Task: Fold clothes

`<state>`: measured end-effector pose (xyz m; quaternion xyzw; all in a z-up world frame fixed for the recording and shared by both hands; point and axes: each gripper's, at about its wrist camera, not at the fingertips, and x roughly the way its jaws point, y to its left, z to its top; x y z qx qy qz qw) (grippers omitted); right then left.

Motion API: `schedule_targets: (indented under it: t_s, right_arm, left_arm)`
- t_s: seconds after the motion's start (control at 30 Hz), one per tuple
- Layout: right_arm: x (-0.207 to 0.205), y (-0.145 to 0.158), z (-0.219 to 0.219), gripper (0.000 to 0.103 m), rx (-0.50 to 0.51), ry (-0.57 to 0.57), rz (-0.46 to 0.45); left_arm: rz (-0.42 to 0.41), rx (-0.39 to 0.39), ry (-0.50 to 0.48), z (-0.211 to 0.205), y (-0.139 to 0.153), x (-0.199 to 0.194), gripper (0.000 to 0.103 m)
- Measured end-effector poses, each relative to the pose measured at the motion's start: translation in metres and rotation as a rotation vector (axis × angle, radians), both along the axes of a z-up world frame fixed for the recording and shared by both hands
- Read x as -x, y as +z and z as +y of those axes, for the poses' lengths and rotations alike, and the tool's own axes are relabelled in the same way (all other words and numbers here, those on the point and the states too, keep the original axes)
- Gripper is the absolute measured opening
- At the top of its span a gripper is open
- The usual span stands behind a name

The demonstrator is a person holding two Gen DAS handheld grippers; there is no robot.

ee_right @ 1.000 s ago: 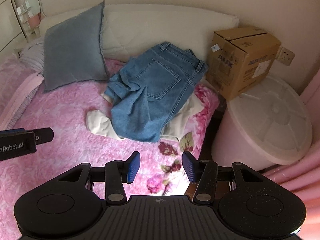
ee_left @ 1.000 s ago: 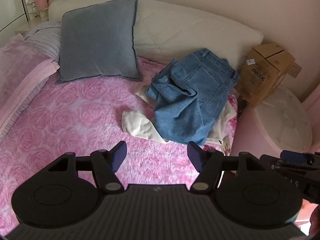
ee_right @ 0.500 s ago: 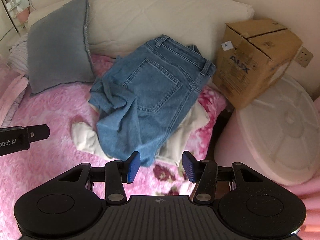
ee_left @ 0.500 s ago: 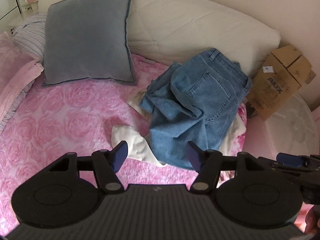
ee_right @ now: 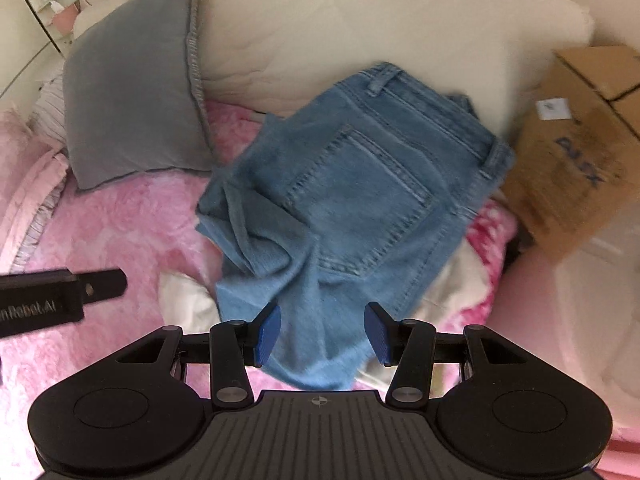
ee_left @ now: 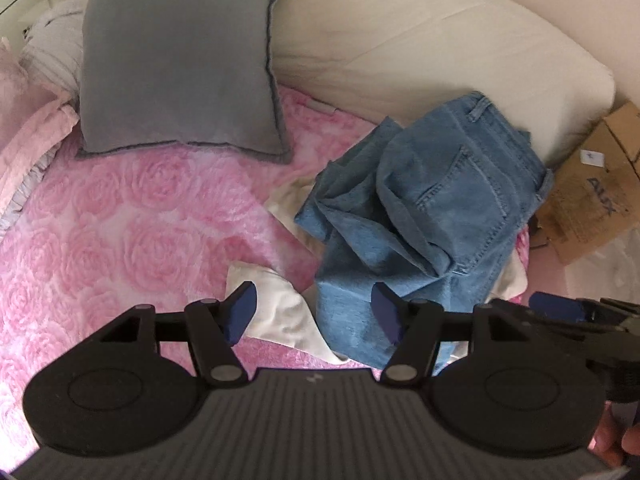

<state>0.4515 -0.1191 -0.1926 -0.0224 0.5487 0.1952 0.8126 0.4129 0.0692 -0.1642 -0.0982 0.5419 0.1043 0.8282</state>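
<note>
— Left wrist view: what have I got in front of me?

— My left gripper [ee_left: 314, 314] hangs over the pink rose-patterned blanket [ee_left: 120, 240], its blue pads spread wide with nothing pinched between them. Past the pads lies the pair of blue jeans [ee_left: 432, 216], crumpled in a heap near the right edge of the bed, back pocket up, waistband toward the long cream pillow [ee_left: 420, 52].

— Is anything under the jeans?

— Yes, a cream garment [ee_left: 280, 308] pokes out from under them on the near left side and again at the right. My left pad sits in front of that cream cloth in the picture; whether it touches, I cannot tell.

— And my other tool?

— From the right wrist view, my right gripper [ee_right: 322, 334] is also released, its jaws parted and empty. The lower hem of the jeans [ee_right: 352, 200] shows in the gap between the pads, but they are not pressing on it. The frame is a little blurred.

— What else is around?

— A grey cushion [ee_left: 180, 60] leans against the cream pillow at the left. A cardboard box [ee_right: 580, 140] stands off the bed to the right of the jeans. The tip of my left gripper shows at the left edge of the right wrist view, over the pink blanket.
</note>
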Motion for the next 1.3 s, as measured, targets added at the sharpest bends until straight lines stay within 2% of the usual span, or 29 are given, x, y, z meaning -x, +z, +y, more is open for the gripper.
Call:
schedule_targets:
  t_s: [0.4,0.67,0.73,0.83,0.97,1.13,1.3]
  right_arm:
    - [-0.031,-0.036,0.038,0.050,-0.043,0.079,0.030]
    - [-0.048,-0.075,0.055,0.050,0.030,0.061,0.019]
    - [-0.046,-0.077,0.054,0.028,0.034,0.078,-0.030]
    - [-0.038,-0.065,0.047,0.018,-0.013,0.094,-0.083]
    - [-0.017,-0.030,0.038,0.015,-0.092,0.121,-0.160]
    - [0.012,0.028,0.038,0.010,-0.177,0.112,-0.293]
    - [0.049,0.094,0.033,0.008,-0.298,0.102,-0.458]
  left_arm:
    - [0.058,0.027,0.030,0.014,-0.037,-0.036,0.060]
    - [0.082,0.031,0.052,0.027,-0.052,-0.045,0.059]
    - [0.077,0.031,0.066,0.031,-0.050,-0.043,0.058]
    - [0.058,0.031,0.094,0.039,-0.042,-0.034,0.057]
    - [0.021,0.030,0.130,0.046,-0.023,-0.015,0.056]
    - [-0.058,0.016,0.179,0.054,0.014,0.025,0.056]
    - [-0.158,0.001,0.229,0.064,0.051,0.083,0.056]
